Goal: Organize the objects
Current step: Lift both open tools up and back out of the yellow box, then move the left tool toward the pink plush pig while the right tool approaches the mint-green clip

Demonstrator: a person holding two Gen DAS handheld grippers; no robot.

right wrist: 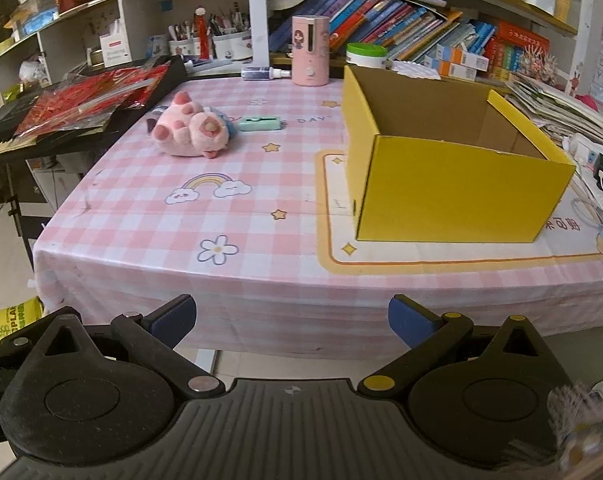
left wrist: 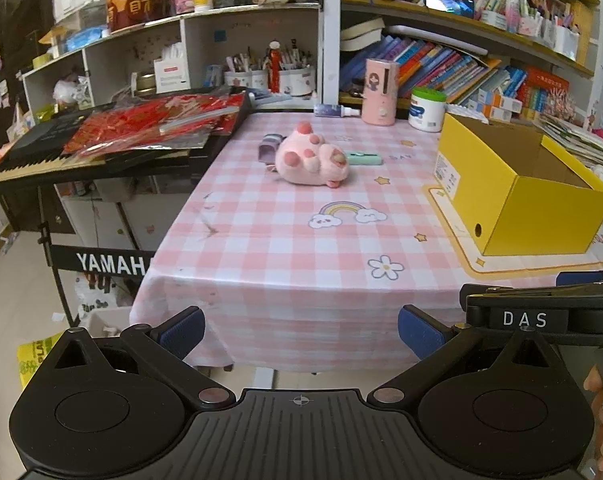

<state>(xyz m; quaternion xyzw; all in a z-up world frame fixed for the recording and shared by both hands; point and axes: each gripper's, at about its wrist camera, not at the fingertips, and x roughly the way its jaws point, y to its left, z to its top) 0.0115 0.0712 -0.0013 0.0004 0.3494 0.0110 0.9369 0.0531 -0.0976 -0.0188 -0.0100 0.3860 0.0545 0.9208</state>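
Both pairs of tongs hang off the near edge of the surface, spread wide and carrying nothing: the left tongs (left wrist: 300,330) and the right tongs (right wrist: 292,318) each show blue pads well apart with only the pink-and-white checked tablecloth (right wrist: 141,216) between them.

The pink plush toy with paw pads (left wrist: 311,158) lies on its side toward the far left of the surface, well apart from both tongs. Just beside it on the right is a small mint-green rectangular case (left wrist: 363,157), and a little purple item (left wrist: 268,149) peeks out from behind it on the left; what that item is cannot be told. The open yellow cardboard box (right wrist: 453,196) stands on the right, on a cream mat with an orange border, and looks empty as far as its inside shows.

The plush will likely be light, soft and forgiving; a pinch across its rounded body or a stubby leg should hold, though the fabric may squash and slip if only fluff is caught. The mint case looks rigid and smooth, so gripping across its narrow sides seems best, squarely, to stop it from twisting out.
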